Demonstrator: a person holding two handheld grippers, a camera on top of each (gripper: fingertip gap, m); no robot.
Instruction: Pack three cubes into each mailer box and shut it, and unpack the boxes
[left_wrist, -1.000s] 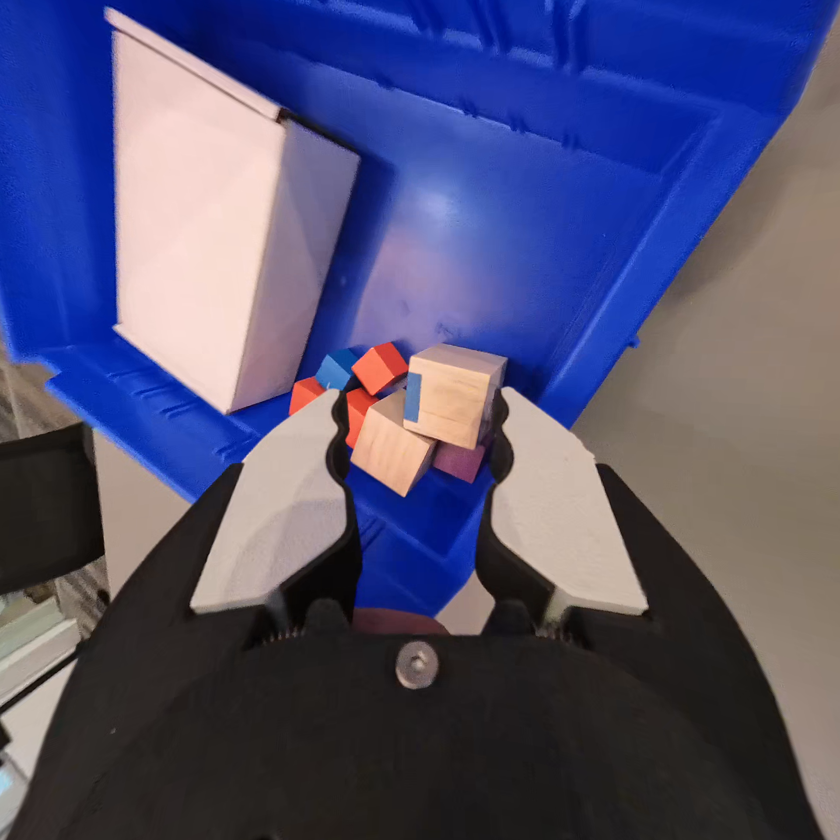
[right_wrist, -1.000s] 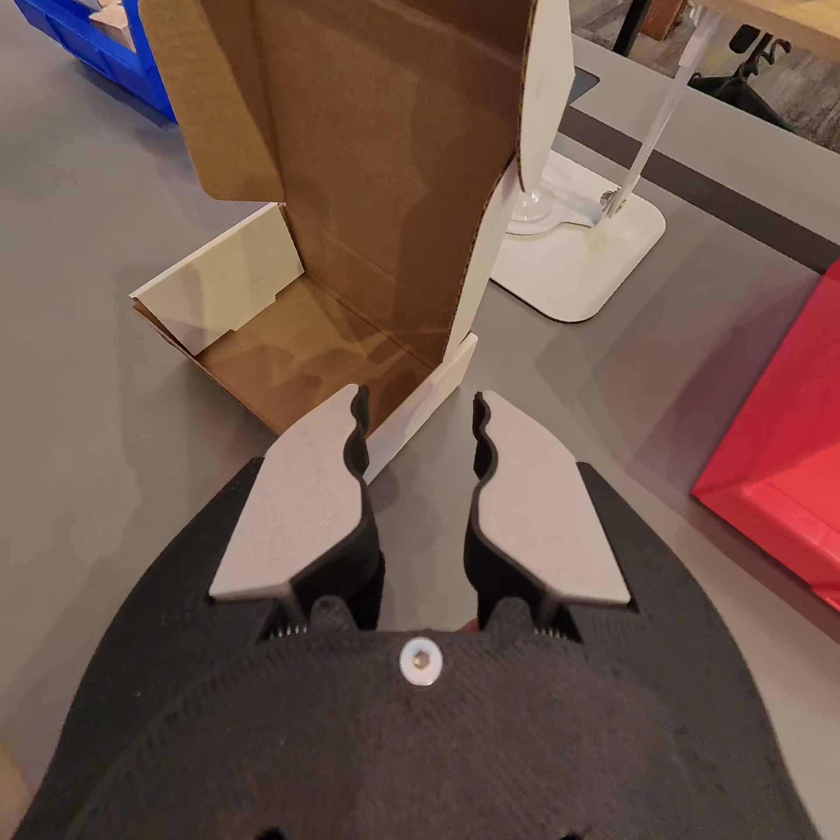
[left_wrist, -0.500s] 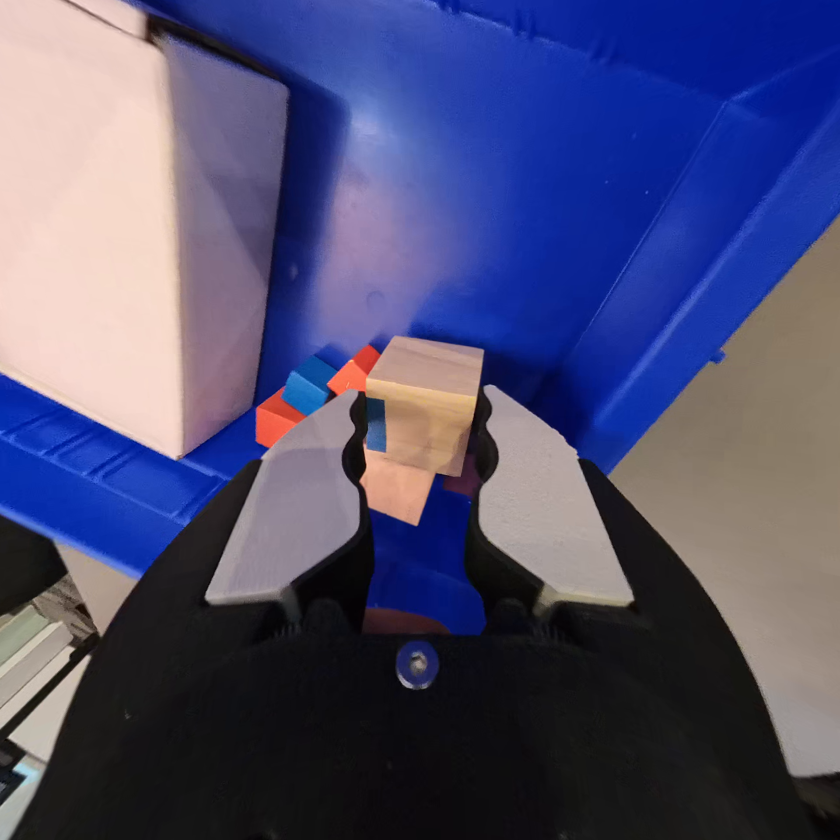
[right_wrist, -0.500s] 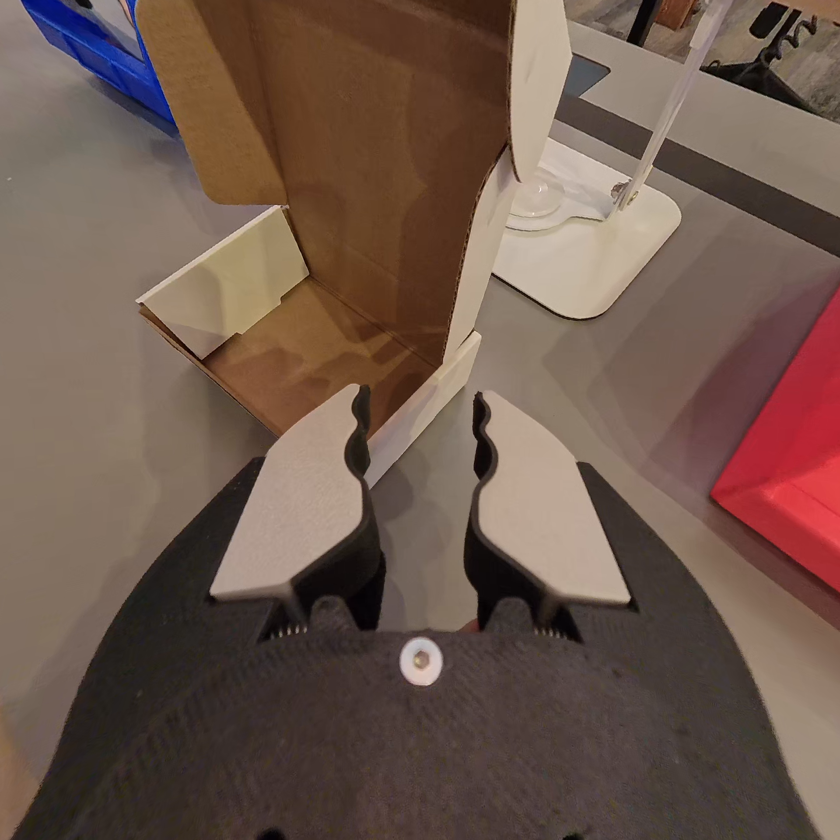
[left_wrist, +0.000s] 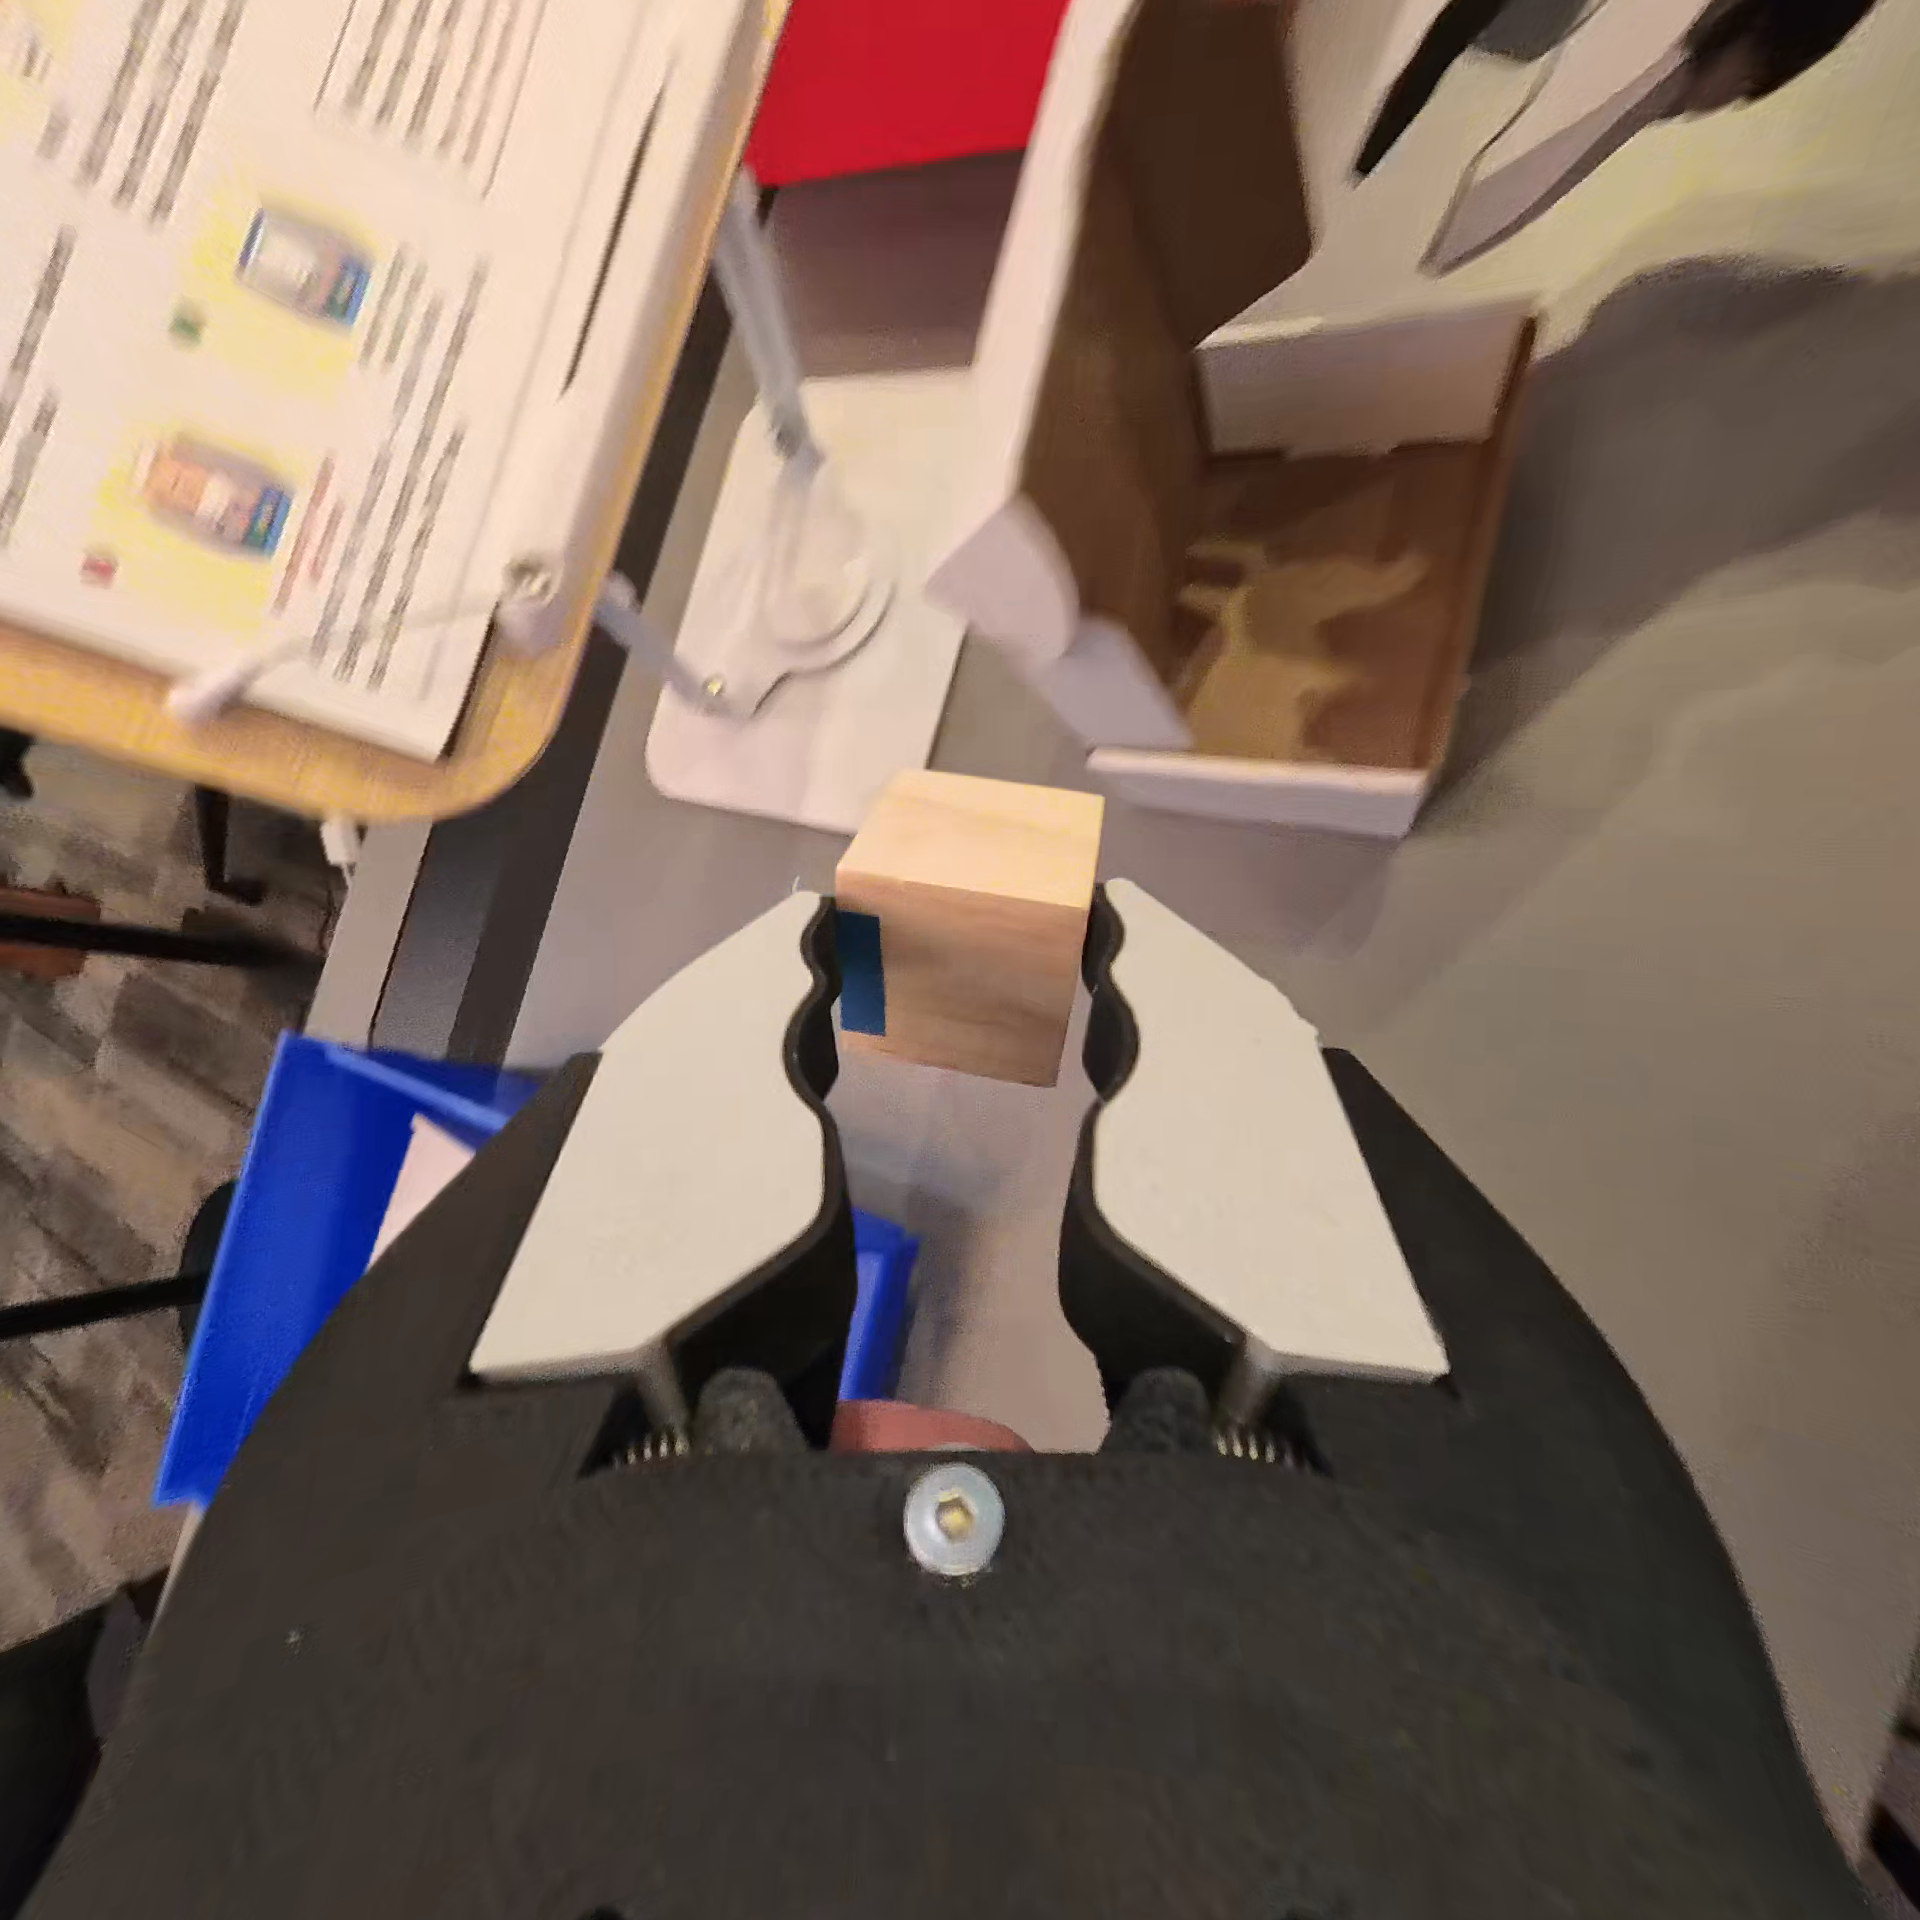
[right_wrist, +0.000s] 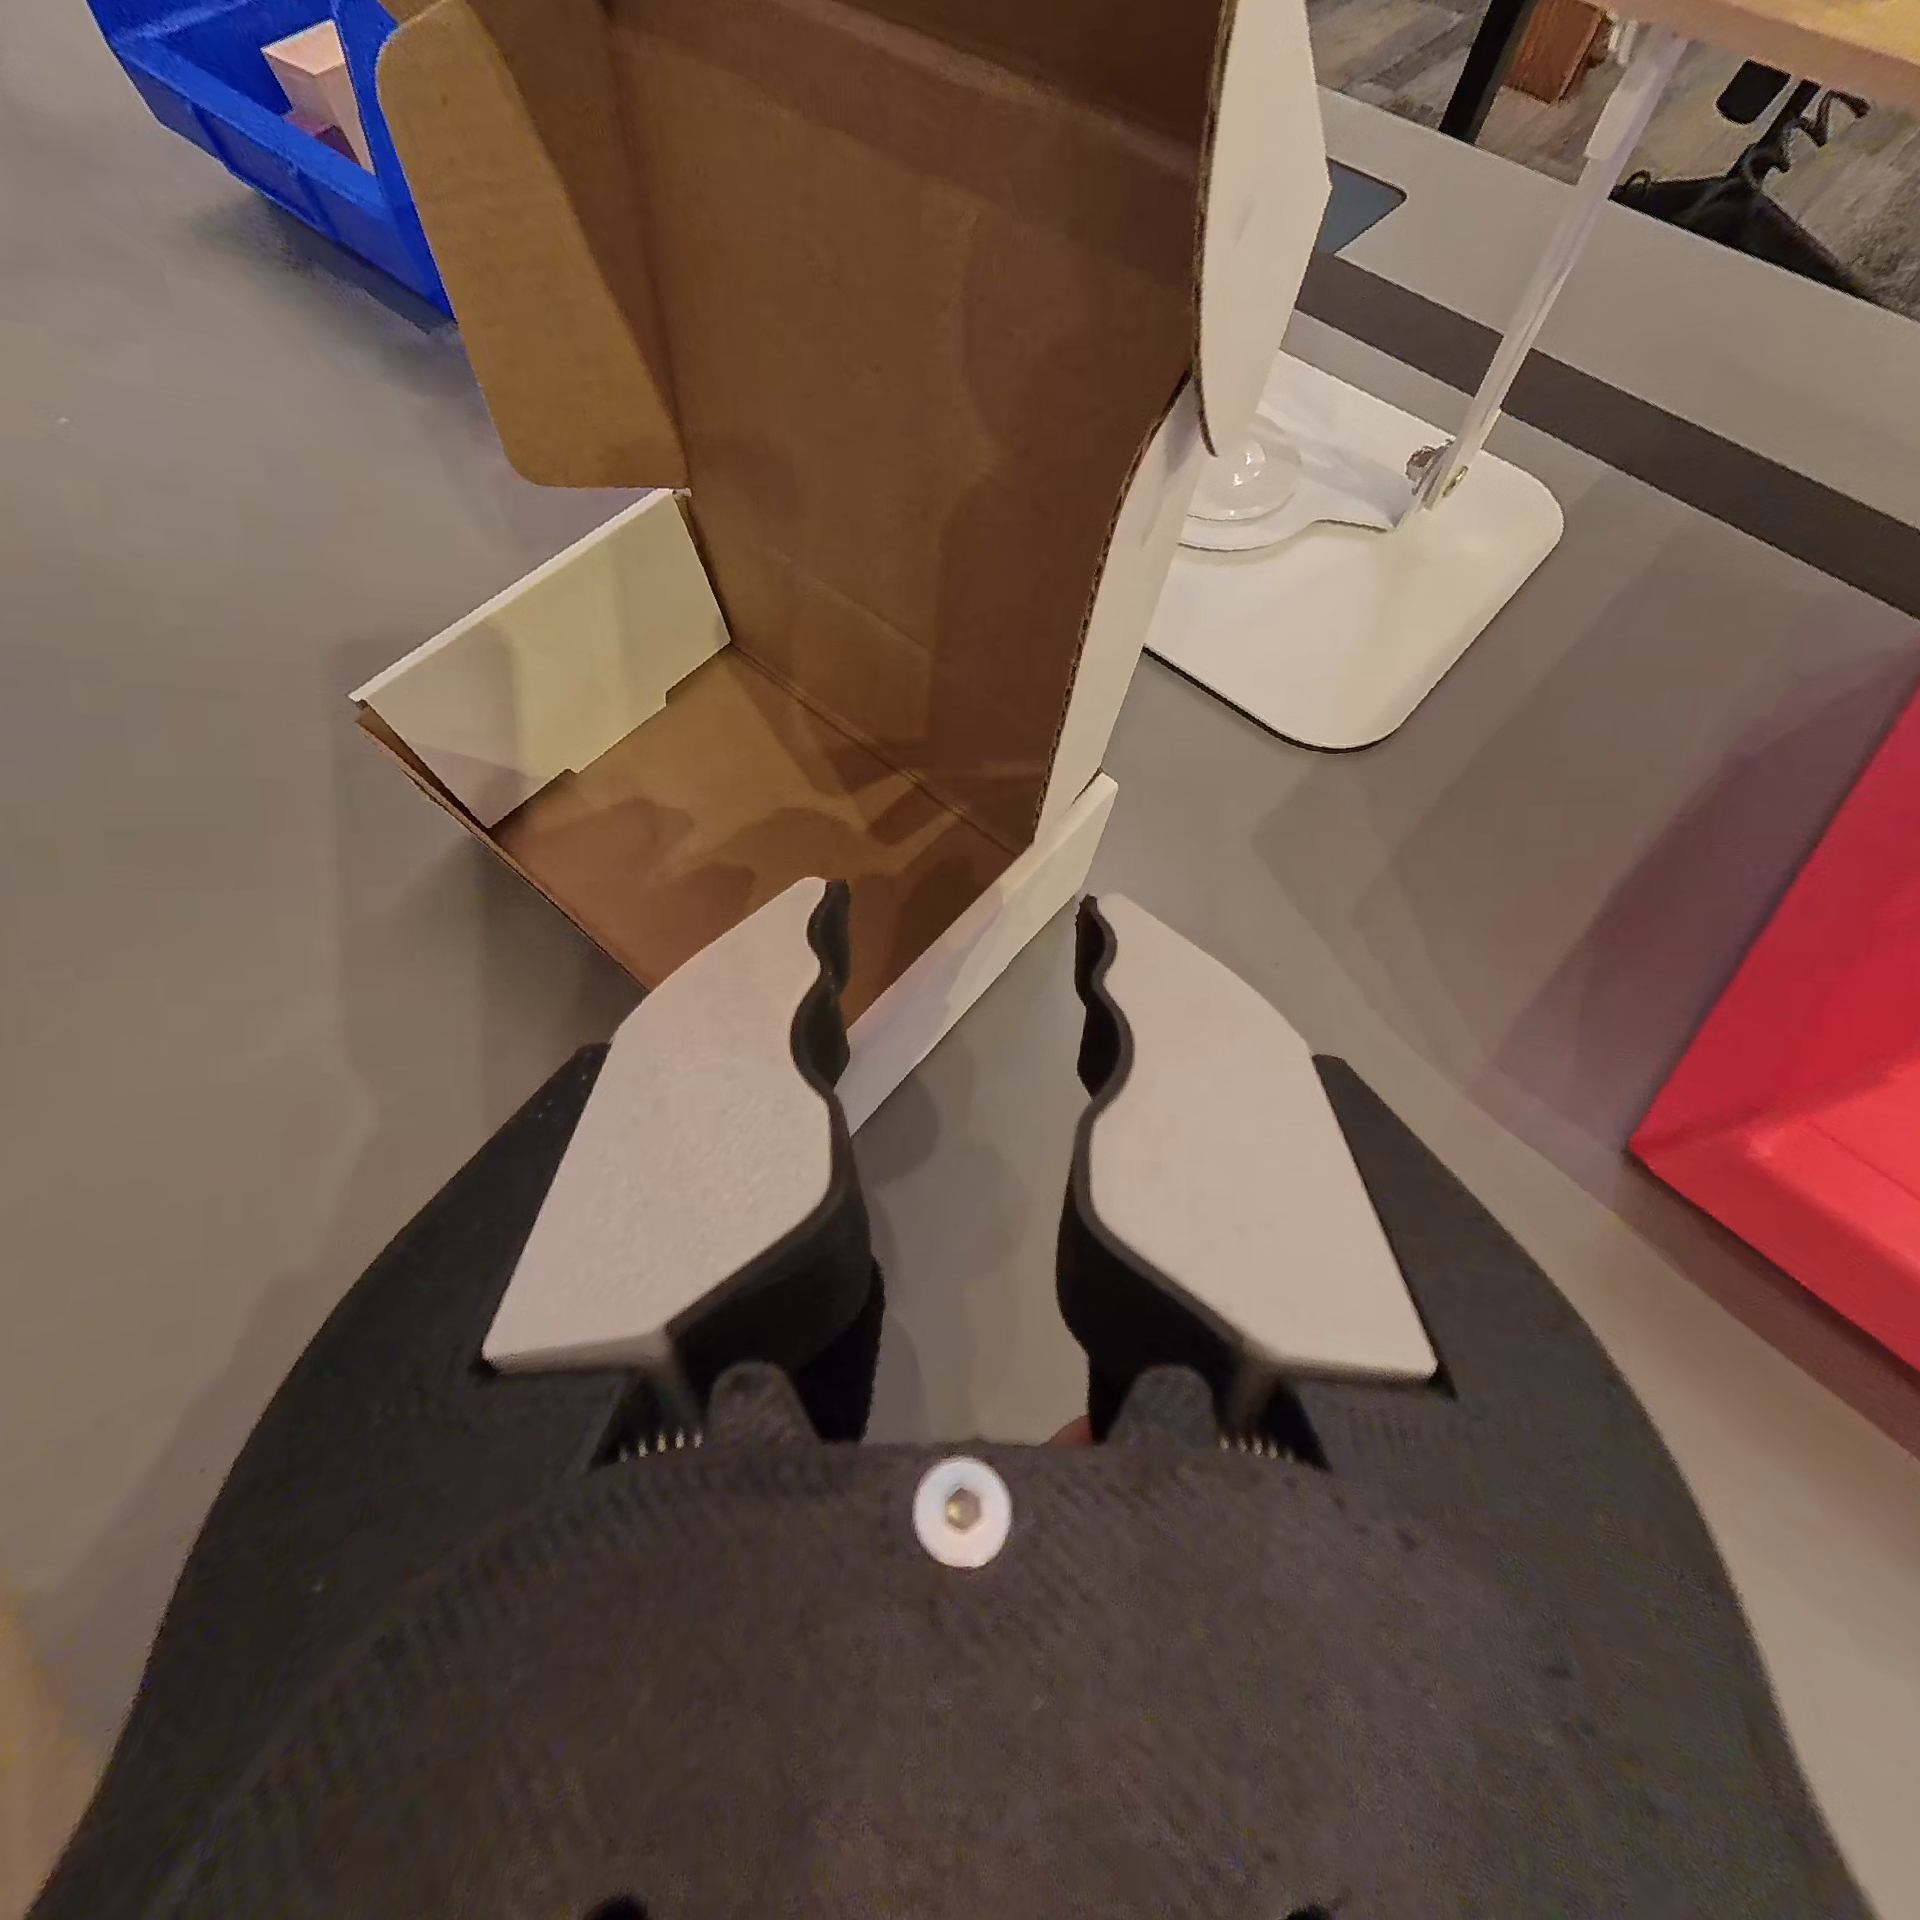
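Wooden cube (left_wrist: 971, 940) clamped in left gripper (left_wrist: 961, 987), right gripper (right_wrist: 956, 971) apart, empty, beside open mailer box (right_wrist: 582, 665)

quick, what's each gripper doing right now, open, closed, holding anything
Left gripper: jaws closed on the wooden cube, held off the table.
Right gripper: jaws open, empty, by the open mailer box.
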